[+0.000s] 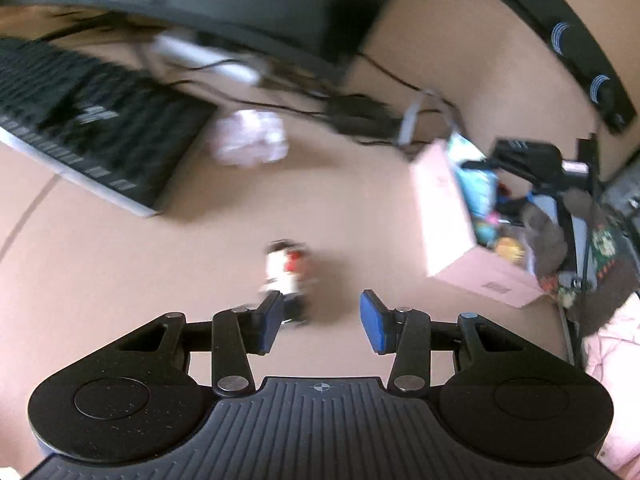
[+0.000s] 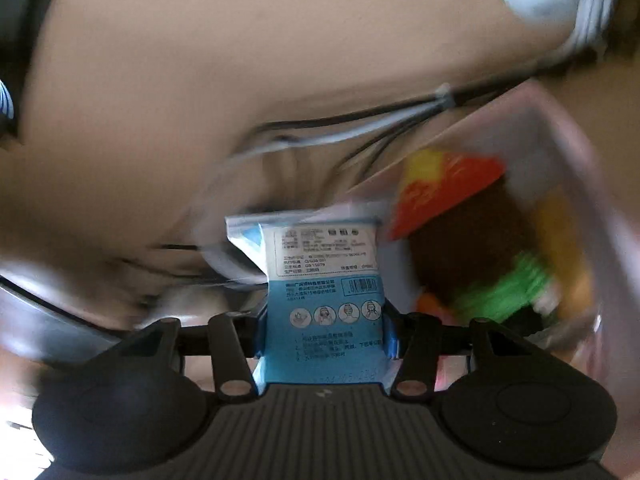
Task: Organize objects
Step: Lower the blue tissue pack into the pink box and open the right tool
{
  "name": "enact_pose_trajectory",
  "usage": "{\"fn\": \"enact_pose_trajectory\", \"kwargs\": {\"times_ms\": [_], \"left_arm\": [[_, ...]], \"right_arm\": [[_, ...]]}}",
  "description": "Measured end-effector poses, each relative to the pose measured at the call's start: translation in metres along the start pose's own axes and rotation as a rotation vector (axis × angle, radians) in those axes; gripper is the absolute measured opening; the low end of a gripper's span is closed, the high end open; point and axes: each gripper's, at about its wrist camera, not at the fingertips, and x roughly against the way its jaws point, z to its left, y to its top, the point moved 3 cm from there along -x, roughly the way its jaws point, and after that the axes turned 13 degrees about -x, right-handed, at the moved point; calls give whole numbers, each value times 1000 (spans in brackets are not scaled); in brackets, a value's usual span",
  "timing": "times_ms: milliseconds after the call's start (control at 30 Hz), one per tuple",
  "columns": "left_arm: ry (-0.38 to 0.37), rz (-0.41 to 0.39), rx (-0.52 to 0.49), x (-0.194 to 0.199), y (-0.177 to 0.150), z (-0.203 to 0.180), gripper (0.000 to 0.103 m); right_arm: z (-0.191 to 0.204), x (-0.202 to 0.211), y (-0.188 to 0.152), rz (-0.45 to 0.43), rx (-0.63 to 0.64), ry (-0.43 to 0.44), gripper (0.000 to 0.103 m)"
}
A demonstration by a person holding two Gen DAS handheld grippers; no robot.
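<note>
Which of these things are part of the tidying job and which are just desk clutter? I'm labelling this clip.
Part of the job:
- blue mask packet, held in the right gripper
- pink box with toys inside
- small toy figure ahead of the open left gripper

Just lying about:
- keyboard
- cables
- crumpled tissue

- The small figure (image 1: 285, 276) on the bench is smeared by motion; its lower part is hidden behind the left finger pad (image 1: 269, 326).
- The keyboard (image 1: 80, 124) is cut off by the left edge, its keys unreadable.
- The pink box (image 2: 560, 220) is blurred; its contents are only colour patches, perhaps toys.
- The blue packet (image 2: 324, 300) hides the right jaws' pads almost wholly; its lower print is too small to read.
</note>
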Motion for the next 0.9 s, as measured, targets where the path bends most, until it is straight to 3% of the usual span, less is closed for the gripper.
{"fn": "enact_pose_trajectory", "kwargs": {"times_ms": [133,200,300,433,533,667,800,900], "left_arm": [[85,3,14,5,-8,24,46],[132,10,-15,3,-9,27,46],[123,6,-47,-2,-9,25,46],[121,-4,-51,-13,5,24,46],[131,-37,-88,-22,30,22,46],[169,-58,-174,-49,72,17,46],[194,-51,-243,-82,103,12,46],[187,-43,-294,-104,117,6,46]], "right_arm": [[22,-5,-26,-148,287,-232,51],[27,-16,-34,-178,355,-293,51],[26,-27,-33,-162,377,-288,53],[22,-8,-35,-140,414,-237,65],[31,18,-49,-225,502,-260,80],[45,65,-89,-323,643,-231,84],[42,101,-141,-310,711,-208,85],[32,115,-177,-307,760,-240,85]]}}
